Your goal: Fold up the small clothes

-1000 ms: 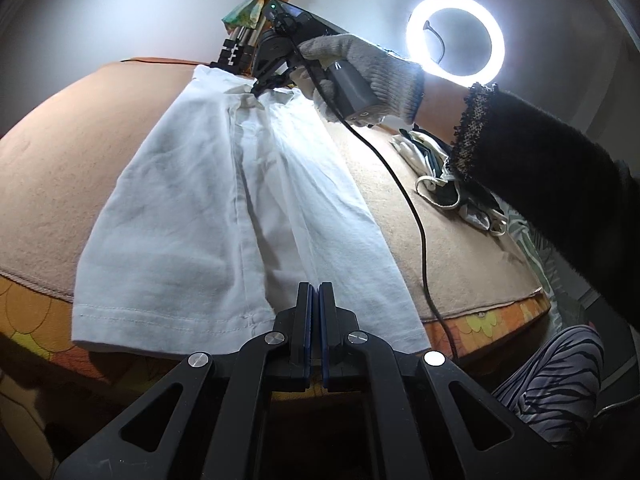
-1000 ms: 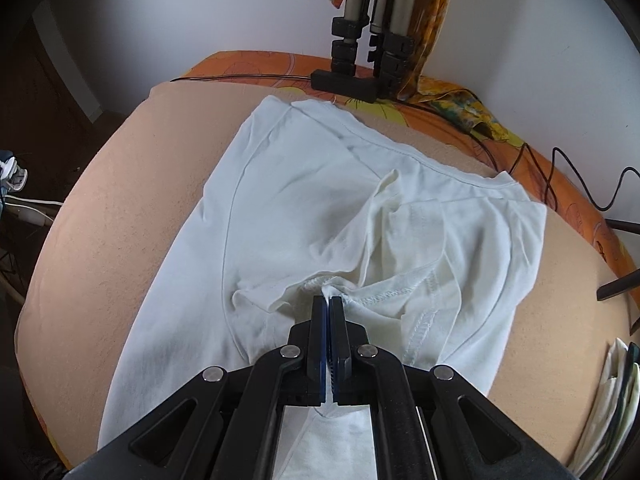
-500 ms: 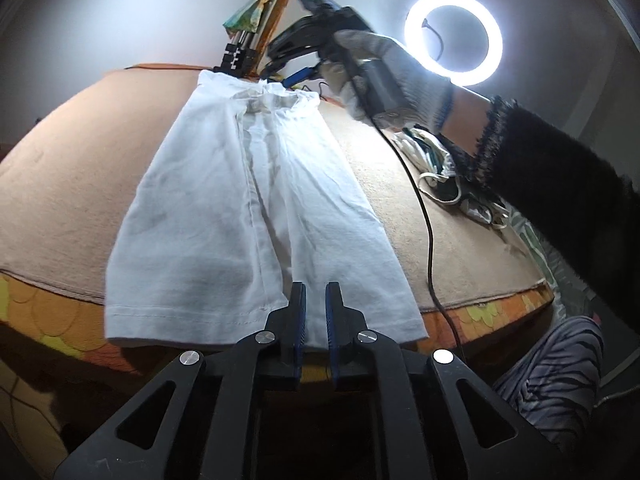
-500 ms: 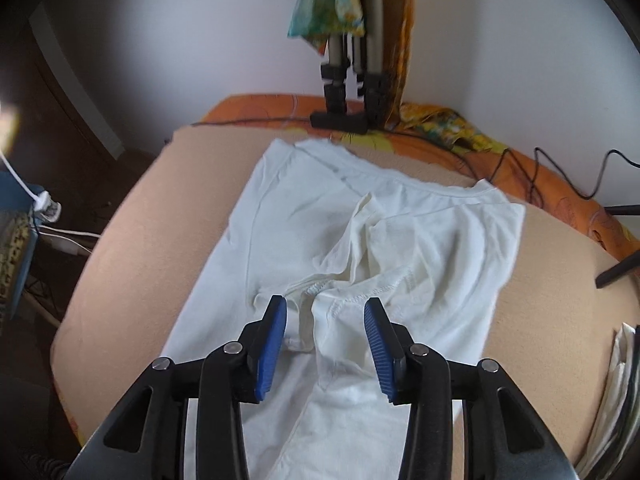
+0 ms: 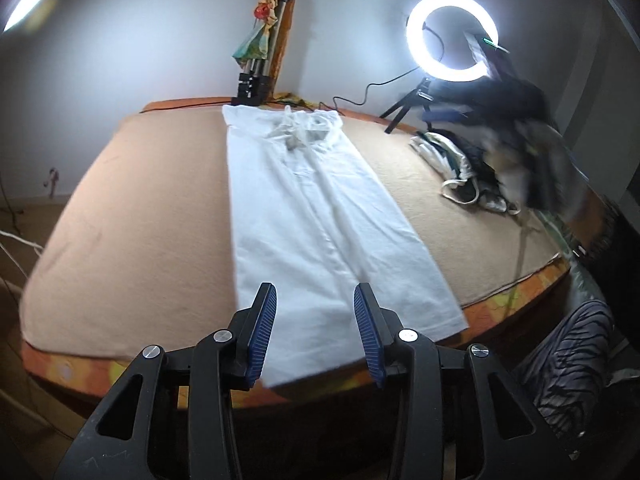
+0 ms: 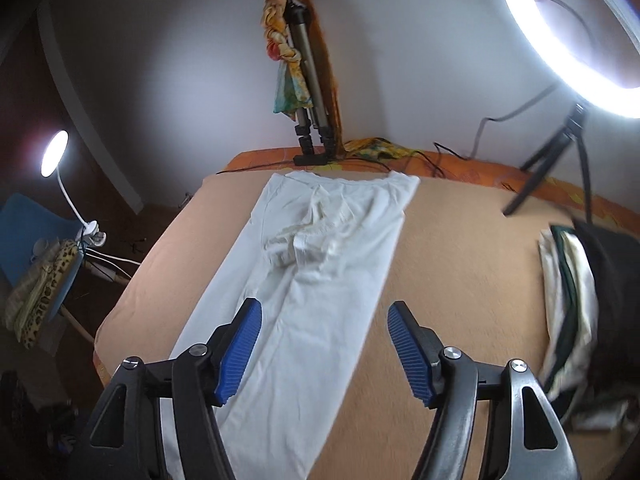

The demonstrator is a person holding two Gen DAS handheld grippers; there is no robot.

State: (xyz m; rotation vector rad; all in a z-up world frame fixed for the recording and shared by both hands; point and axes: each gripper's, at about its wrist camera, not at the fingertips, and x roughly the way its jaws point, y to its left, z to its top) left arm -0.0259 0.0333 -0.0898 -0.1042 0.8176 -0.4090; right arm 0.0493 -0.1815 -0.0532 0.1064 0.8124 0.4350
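Note:
A white garment [image 5: 320, 216] lies folded into a long narrow strip on the tan blanket, running from the near edge to the far end; it also shows in the right wrist view [image 6: 320, 280]. Its far end is bunched and wrinkled [image 6: 308, 236]. My left gripper [image 5: 314, 328] is open and empty, held above the garment's near hem. My right gripper [image 6: 324, 344] is open and empty, held above the middle of the garment. The right hand and gripper show only as a dark blur in the left wrist view [image 5: 520, 136].
A pile of other clothes [image 5: 464, 172] lies on the blanket's right side, also in the right wrist view [image 6: 568, 288]. A tripod [image 6: 312, 120] draped with colourful cloth stands at the far edge. A ring light [image 5: 452, 32] on a small tripod stands far right. A desk lamp [image 6: 56, 156] stands left of the bed.
Both grippers have let go of the garment, opened wide and pulled back and up. The right hand has swung away to the right. The garment now lies flat as a narrow strip.

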